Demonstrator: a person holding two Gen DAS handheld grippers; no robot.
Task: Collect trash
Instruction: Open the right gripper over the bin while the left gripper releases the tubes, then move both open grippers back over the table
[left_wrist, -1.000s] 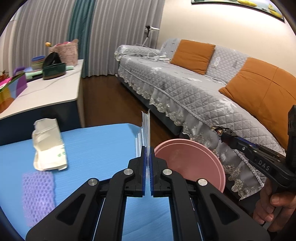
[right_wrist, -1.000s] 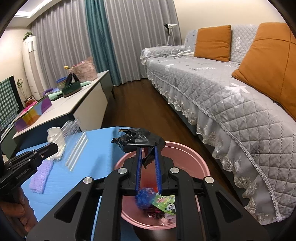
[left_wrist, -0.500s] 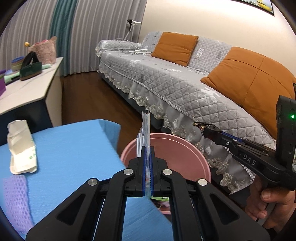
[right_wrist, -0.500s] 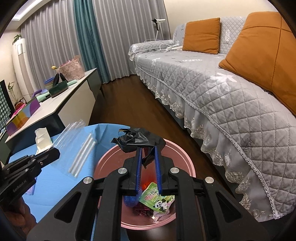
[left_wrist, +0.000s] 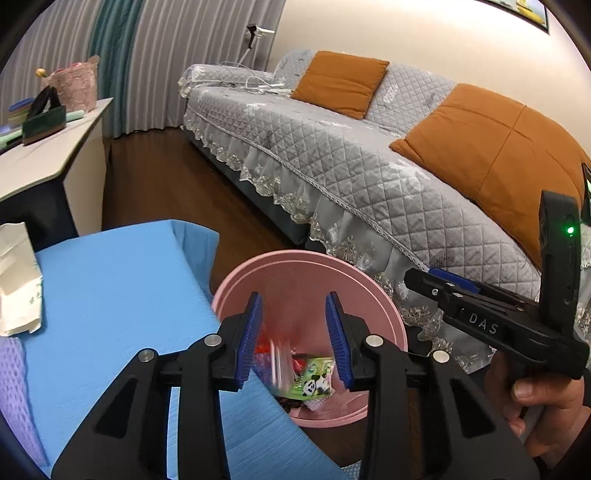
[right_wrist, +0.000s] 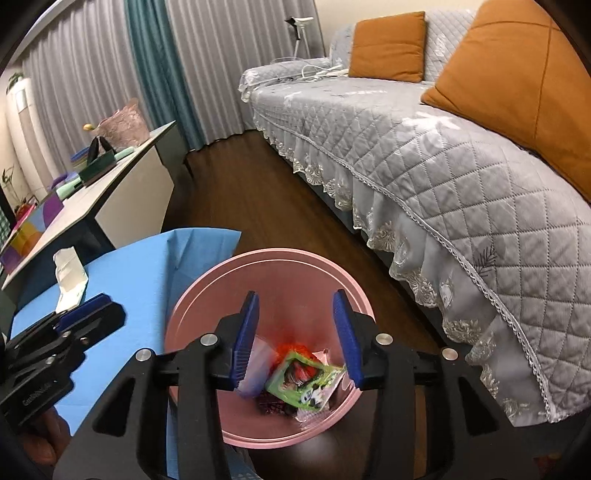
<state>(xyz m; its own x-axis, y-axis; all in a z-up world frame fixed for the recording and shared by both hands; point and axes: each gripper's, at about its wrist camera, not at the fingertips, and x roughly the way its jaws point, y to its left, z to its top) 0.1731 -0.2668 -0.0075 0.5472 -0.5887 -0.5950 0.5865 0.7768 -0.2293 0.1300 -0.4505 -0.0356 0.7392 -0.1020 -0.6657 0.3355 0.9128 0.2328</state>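
Each camera sits just behind its own fingers and looks forward and downward along them, close above a pink bin (left_wrist: 373, 295) (right_wrist: 207, 295). The left view has the blue-covered counter (left_wrist: 110, 295) at nine o'clock and the sofa (left_wrist: 351, 177) from twelve to three. The right view has the counter (right_wrist: 140, 273) at nine and the sofa (right_wrist: 424, 155) toward two. Both share bin, counter and sofa.

Warm, even indoor light; strong fisheye bending, dark vignetted corners, slight motion blur.
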